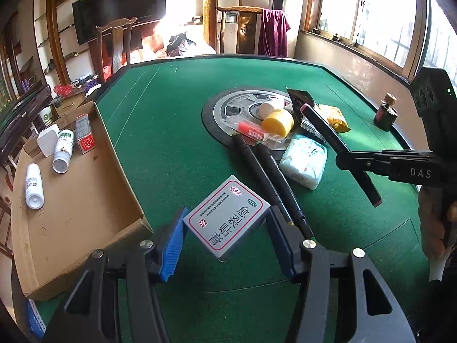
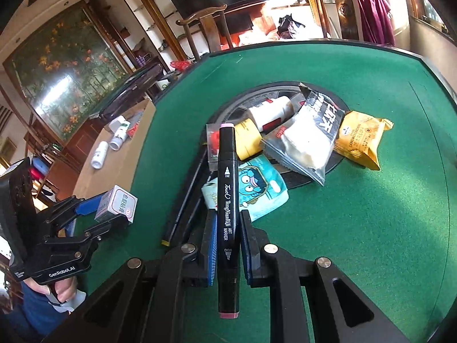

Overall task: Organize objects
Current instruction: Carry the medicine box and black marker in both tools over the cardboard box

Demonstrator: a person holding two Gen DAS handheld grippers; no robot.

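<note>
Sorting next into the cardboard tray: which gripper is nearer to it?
Left. The left gripper, holding the medicine box, hangs just beside the cardboard tray. The right gripper, shut on a marker, is farther out over the table.

**Box and marker lifted off the felt**

A grey medicine box [image 1: 227, 216] with a red-bordered label hung tilted above the green table [image 1: 177, 131], near the cardboard tray [image 1: 85, 200]. A black art marker [image 2: 227, 200], pink-capped, stood clamped lengthwise.
</note>
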